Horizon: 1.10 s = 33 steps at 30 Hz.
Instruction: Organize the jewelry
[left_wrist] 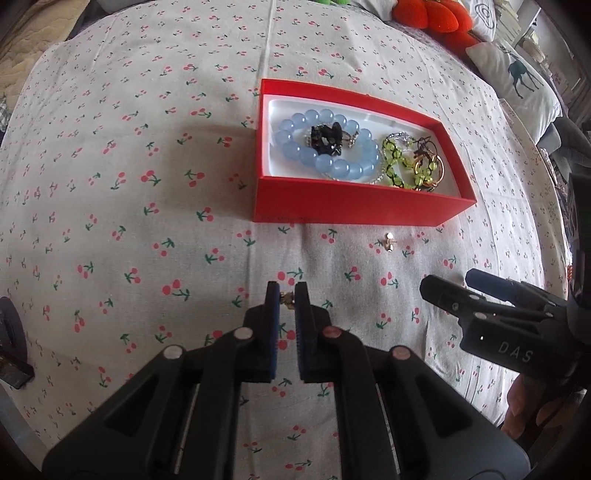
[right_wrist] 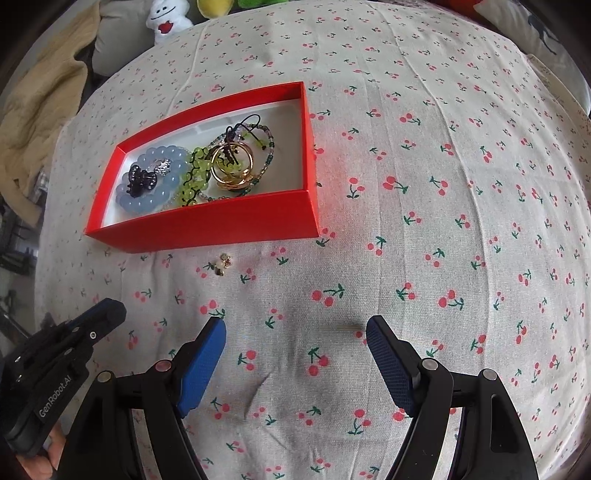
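Observation:
A red box on the cherry-print cloth holds a blue bead bracelet, a black clip, a green bead bracelet and gold rings. A small gold earring lies on the cloth in front of the box. My left gripper is shut on a small gold jewelry piece, near the cloth. It shows at the left of the right wrist view. My right gripper is open and empty; it also shows in the left wrist view.
Plush toys and a deer-print pillow lie at the far edge of the bed. A beige blanket lies at the left.

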### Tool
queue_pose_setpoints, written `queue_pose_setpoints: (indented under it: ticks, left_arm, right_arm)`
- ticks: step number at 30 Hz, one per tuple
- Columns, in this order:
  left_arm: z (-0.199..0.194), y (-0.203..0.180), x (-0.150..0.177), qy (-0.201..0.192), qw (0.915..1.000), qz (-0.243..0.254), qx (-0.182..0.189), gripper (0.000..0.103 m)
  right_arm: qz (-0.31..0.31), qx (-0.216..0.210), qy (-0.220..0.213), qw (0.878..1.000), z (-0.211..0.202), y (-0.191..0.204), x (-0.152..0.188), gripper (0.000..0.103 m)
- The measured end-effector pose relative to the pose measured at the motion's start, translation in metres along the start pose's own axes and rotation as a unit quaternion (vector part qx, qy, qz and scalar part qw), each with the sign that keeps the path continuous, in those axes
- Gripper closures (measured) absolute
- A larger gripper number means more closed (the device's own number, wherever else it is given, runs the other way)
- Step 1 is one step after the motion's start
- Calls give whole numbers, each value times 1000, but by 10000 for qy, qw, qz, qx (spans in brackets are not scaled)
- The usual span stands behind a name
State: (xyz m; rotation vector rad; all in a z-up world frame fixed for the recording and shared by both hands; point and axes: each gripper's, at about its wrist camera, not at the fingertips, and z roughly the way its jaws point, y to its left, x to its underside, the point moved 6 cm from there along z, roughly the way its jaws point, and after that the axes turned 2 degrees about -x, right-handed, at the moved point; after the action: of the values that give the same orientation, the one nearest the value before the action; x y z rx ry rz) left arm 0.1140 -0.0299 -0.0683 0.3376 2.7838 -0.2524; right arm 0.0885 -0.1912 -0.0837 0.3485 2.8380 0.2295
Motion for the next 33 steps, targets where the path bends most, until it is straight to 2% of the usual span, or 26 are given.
queue_pose_setpoints:
  ticks: [10,12,14,20,33]
  left_arm:
    - [-2,17,0,30,10000,-54,-19,94]
    - [-3,21,0,30,10000,-70,-19,94]
    - [-4,24,0,30,10000,-86,-19,94]
    - [-6,32,0,36,9999,-103,-24,94]
    - [-7,36,-3,33,9999,-126,-9,94]
  right_arm:
    - [-84,-86,-223,9997,14,33,-18,25]
    - [-71,-114,-260,9996,19,42,-23,32]
    - [-57,-150,-258,9995,24,46,-26,47]
    - [-40,-81,-319,9995,35,53,-31,66]
    - [-97,51,-374,9992,38,52,-34,87]
